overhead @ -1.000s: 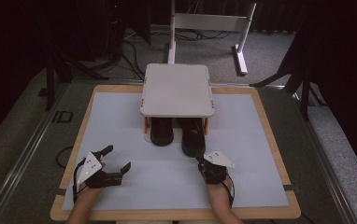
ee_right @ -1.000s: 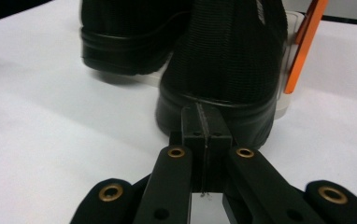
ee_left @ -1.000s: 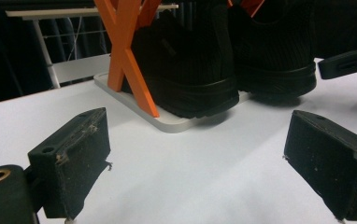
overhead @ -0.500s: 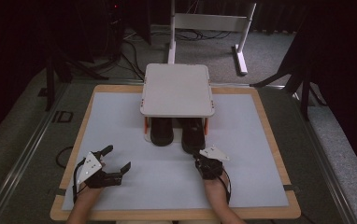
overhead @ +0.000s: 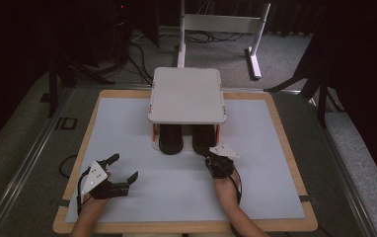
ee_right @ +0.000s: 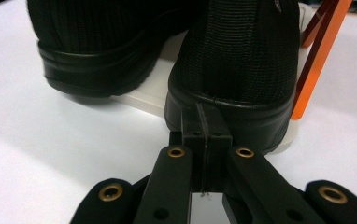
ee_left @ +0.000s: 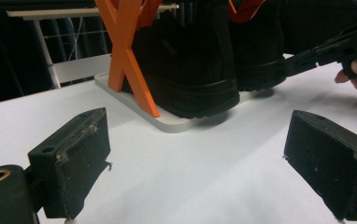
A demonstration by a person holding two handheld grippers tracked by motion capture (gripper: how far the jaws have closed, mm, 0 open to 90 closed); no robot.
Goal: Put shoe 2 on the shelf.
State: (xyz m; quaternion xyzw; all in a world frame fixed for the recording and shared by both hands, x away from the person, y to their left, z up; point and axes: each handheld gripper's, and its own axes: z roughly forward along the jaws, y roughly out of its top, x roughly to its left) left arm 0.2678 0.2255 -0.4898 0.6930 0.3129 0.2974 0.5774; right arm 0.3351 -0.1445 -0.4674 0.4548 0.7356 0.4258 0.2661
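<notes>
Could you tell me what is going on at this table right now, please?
A person holds a gripper in each hand at a white mat. A pair of black shoes sits on the lower level of a small white rack with orange struts. The right gripper, its fingers shut on nothing, has its tips at the heel of the right-hand shoe. The left gripper hangs open over the mat, away from the shoes.

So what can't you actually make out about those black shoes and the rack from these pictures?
- Fronts of the two black shoes: high view, hidden under the rack's white top shelf.
- Shoe tops: both gripper views, cut off by the upper edge.
- Whether the right tool, jaws shut, touches the right shoe's heel: right gripper view, the tip hides the contact.
- Orange rack legs: upper ends cut off.
</notes>
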